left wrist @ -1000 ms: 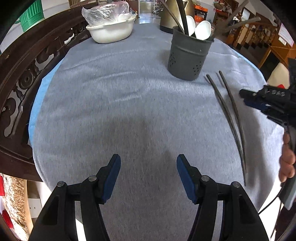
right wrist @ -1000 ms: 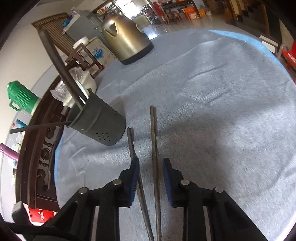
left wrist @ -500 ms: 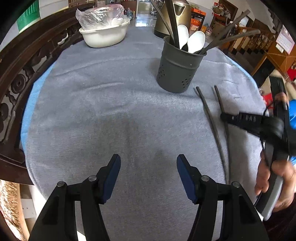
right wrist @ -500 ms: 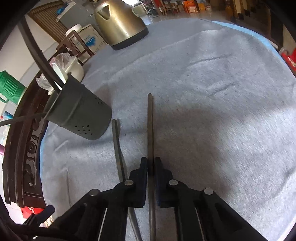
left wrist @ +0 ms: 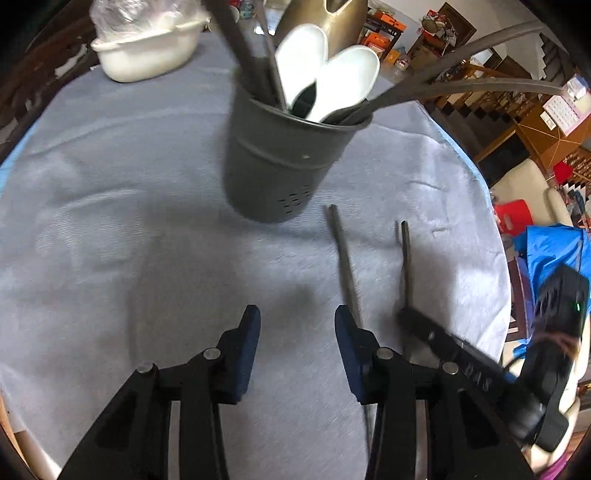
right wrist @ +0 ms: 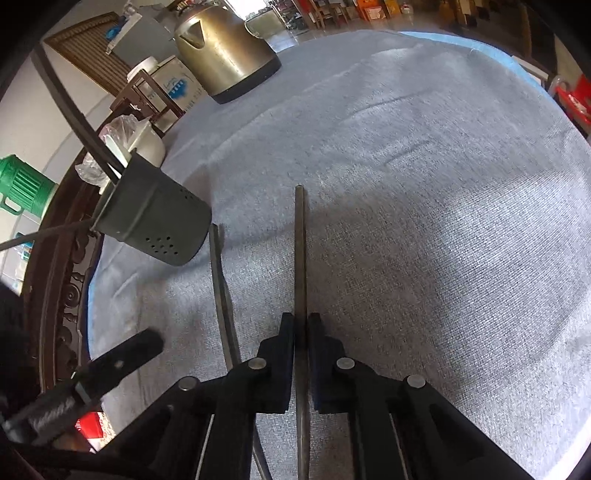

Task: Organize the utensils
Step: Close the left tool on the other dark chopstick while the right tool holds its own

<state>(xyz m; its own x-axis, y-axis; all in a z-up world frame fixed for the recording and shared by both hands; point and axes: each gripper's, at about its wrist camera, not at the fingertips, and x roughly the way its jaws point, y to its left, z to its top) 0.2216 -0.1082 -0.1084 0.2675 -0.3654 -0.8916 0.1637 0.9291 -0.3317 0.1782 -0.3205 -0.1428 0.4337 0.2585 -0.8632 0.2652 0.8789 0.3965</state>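
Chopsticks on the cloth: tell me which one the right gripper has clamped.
The right gripper is shut on the chopstick farther from the holder. The nearer chopstick lies free on the cloth beside the holder.

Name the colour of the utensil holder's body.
Dark grey utensil holder, clearest in the left wrist view.

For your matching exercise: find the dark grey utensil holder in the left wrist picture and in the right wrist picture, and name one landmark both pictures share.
Left wrist view: the utensil holder stands upper centre, upright, with white spoons in it.
Right wrist view: the utensil holder sits at the left, appearing tilted near the table edge.
Shared landmark: the brass-coloured kettle, behind the holder at the top edge in the left wrist view.
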